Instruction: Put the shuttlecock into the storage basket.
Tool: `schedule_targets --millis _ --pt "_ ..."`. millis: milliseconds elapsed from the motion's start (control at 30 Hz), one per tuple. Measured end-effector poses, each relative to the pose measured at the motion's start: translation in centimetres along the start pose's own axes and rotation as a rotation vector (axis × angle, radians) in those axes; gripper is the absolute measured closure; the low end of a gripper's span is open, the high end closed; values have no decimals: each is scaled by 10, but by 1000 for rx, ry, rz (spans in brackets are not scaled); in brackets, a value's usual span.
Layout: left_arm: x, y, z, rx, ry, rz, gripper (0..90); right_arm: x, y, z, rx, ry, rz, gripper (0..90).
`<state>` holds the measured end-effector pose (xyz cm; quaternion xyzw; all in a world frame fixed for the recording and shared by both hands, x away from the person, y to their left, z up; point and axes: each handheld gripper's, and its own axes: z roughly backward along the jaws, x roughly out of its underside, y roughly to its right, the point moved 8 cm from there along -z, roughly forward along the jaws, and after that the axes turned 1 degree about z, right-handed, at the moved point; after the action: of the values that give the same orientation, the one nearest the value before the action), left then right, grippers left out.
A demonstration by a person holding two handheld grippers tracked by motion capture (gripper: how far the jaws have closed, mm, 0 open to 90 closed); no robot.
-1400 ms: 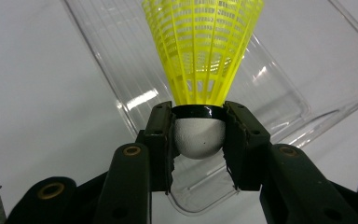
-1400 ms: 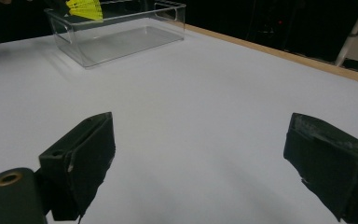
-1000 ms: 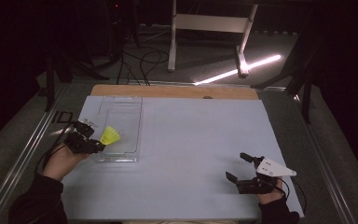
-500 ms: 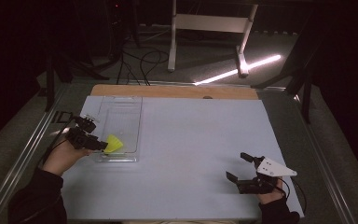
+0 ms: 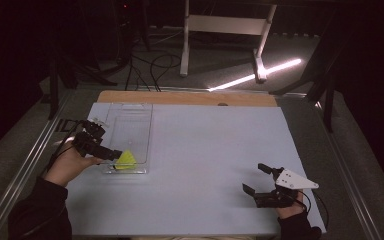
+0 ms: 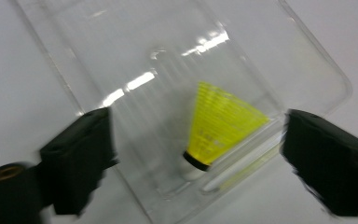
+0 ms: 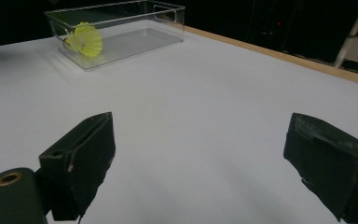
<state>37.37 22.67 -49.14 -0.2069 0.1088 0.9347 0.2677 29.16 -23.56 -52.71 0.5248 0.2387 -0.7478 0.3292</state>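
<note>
Left claw (image 5: 111, 154) has just been opening; its jaws stand wide, nothing pressed between them. The yellow plastic shuttlecock (image 6: 216, 128), held a second ago, now lies inside the clear plastic bin (image 5: 145, 131) at its near end: placement looks done. Right claw (image 5: 258, 180) open, idle on the white counter (image 5: 210, 150).

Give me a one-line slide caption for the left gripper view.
Left tongs, just opened, hover over a yellow shuttlecock lying inside the clear plastic bin on the white table.
</note>
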Motion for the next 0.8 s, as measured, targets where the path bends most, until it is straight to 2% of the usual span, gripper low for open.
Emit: schedule_targets --millis 33,67,200,500,800 --pt "-1 2 1 25 11 0 8 0 0 0 0 0 1 89" --pt "-2 2 2 22 17 -2 2 0 0 0 -1 0 1 89" --pt "-4 4 4 15 27 -24 1 0 0 0 -1 -1 -2 89" --pt "-13 7 8 13 59 -41 0 0 0 0 0 -1 0 89" --pt "-25 17 7 48 83 -82 0 0 1 0 1 -2 2 89"
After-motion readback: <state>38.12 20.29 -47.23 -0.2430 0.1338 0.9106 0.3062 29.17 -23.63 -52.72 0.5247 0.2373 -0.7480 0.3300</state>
